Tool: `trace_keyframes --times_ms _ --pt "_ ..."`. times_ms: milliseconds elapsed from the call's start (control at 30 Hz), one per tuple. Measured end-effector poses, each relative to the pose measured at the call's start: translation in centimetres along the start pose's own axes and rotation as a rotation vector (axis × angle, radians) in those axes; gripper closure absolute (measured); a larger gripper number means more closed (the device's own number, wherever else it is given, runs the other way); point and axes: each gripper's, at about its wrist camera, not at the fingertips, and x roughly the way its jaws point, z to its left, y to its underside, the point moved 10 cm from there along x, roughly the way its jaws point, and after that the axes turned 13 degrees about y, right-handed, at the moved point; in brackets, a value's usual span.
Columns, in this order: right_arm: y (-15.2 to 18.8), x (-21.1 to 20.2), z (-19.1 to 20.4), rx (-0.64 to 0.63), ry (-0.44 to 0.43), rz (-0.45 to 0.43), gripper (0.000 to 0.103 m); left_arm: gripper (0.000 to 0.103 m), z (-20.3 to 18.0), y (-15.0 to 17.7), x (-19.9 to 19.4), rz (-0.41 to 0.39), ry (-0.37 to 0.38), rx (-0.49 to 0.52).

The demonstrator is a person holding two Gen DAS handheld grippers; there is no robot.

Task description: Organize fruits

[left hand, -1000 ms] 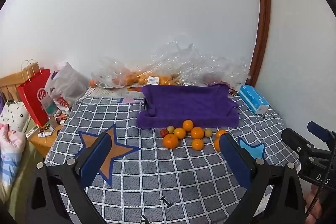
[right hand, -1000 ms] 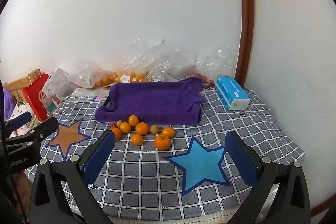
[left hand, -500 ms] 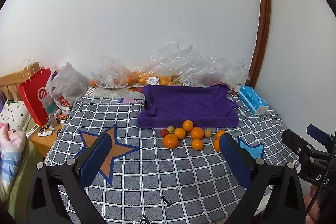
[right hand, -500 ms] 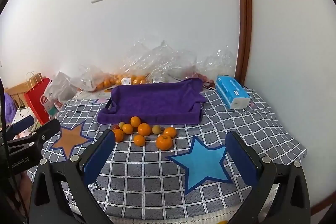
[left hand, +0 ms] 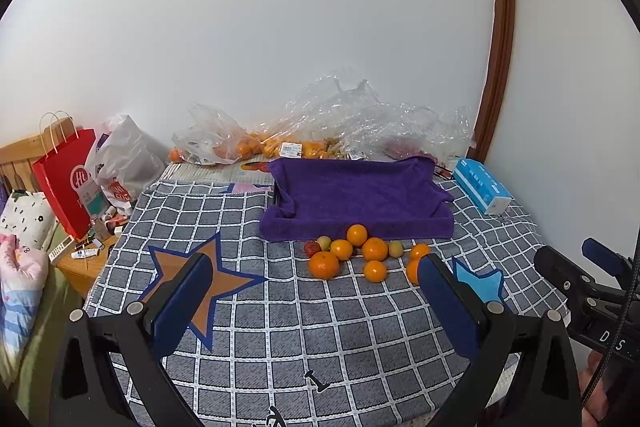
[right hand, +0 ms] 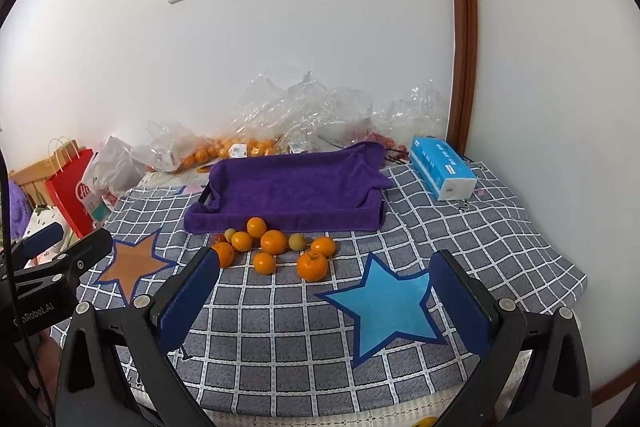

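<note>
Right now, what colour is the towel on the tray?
Purple towel, clearest in the right wrist view.

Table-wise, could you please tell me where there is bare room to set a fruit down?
Free: the purple towel-lined tray, holding nothing, and the checked cloth between the blue star and orange star. Crowded: the fruit cluster at the tray's front edge.

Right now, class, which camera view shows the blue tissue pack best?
The right wrist view: the blue tissue pack lies unobstructed beside the purple tray, its top and white end both visible. In the left wrist view the pack sits further toward the frame's edge, smaller and more distorted.
</note>
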Motion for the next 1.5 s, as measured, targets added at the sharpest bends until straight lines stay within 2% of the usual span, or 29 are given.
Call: trace_keyframes --times_ms 1500 --pt "0.22 -0.21 0.51 -0.007 -0.003 0.0 0.0 0.0 0.35 -0.12 -0.42 -0.006 0.0 -0.012"
